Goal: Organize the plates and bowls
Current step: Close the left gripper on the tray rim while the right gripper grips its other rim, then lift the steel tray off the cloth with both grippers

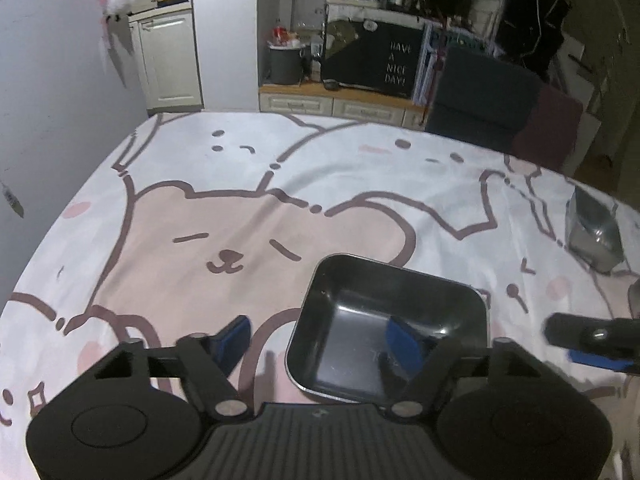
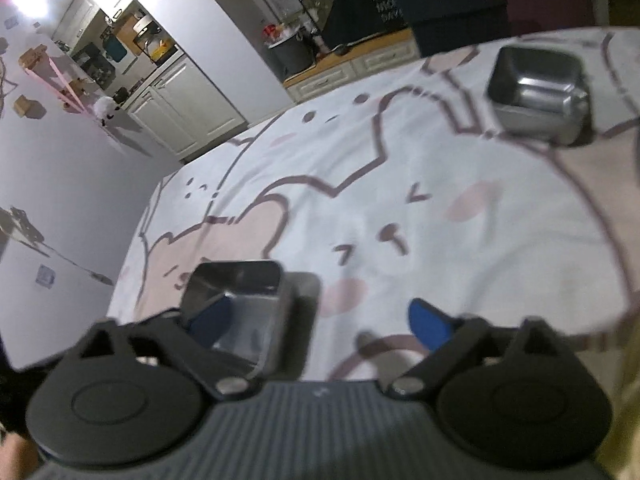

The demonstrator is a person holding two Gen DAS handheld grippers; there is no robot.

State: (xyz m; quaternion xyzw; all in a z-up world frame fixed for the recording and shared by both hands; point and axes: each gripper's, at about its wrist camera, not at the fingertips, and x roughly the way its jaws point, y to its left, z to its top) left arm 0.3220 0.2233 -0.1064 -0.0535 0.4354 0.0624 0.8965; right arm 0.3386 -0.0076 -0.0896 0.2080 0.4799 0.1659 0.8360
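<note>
While the left gripper is hovering low over the bear-print tablecloth with its jaws spread wide, its right blue pad is hanging inside a square dark metal bowl and the left pad is staying outside the rim, gripping nothing. The right gripper is also standing spread, its left pad dipping into the same bowl, though blur is hiding any contact. A second square steel bowl is sitting well apart, toward the table's far right side.
</note>
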